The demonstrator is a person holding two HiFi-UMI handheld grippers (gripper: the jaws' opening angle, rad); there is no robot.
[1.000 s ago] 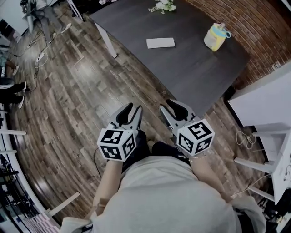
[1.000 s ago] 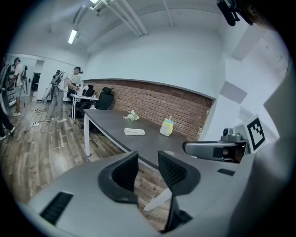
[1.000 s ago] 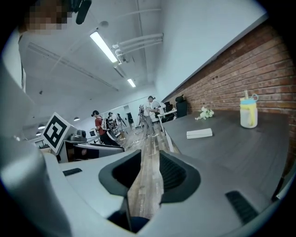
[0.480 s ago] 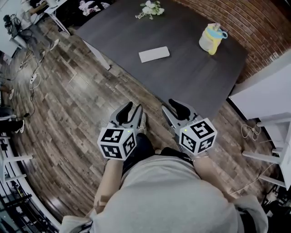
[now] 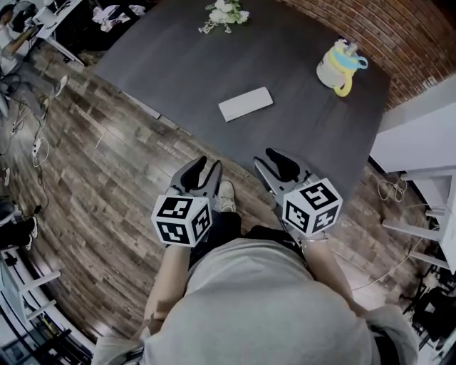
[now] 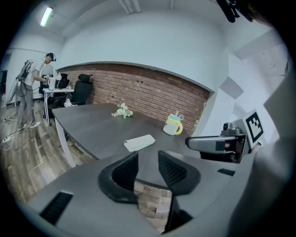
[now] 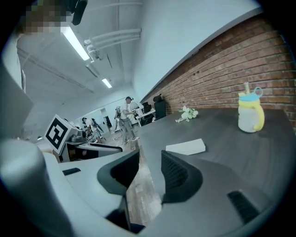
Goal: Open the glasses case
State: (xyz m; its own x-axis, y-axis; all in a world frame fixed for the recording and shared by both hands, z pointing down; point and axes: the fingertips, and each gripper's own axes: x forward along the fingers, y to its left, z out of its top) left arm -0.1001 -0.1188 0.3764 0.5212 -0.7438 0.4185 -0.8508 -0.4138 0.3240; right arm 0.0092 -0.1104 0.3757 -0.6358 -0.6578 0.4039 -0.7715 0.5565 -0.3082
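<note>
The glasses case (image 5: pixel 245 104) is a flat white oblong lying shut on the dark table (image 5: pixel 285 64); it also shows as the case (image 6: pixel 139 142) and the case (image 7: pixel 186 146) in the two gripper views. My left gripper (image 5: pixel 204 171) hangs over the wood floor just short of the table's near edge, jaws apart and empty (image 6: pixel 148 163). My right gripper (image 5: pixel 274 162) sits beside it at the table edge; its jaws have just been opening and hold nothing (image 7: pixel 150 163). Both grippers are well short of the case.
A yellow lidded cup (image 5: pixel 337 58) stands at the table's far right and a sprig of white flowers (image 5: pixel 222 14) at its far side. A white cabinet (image 5: pixel 420 135) flanks the table on the right. A person (image 6: pixel 27 92) stands by desks far left.
Both grippers have moved forward toward the table, so its near edge and the case now lie closer. The right jaws stand slightly wider.
</note>
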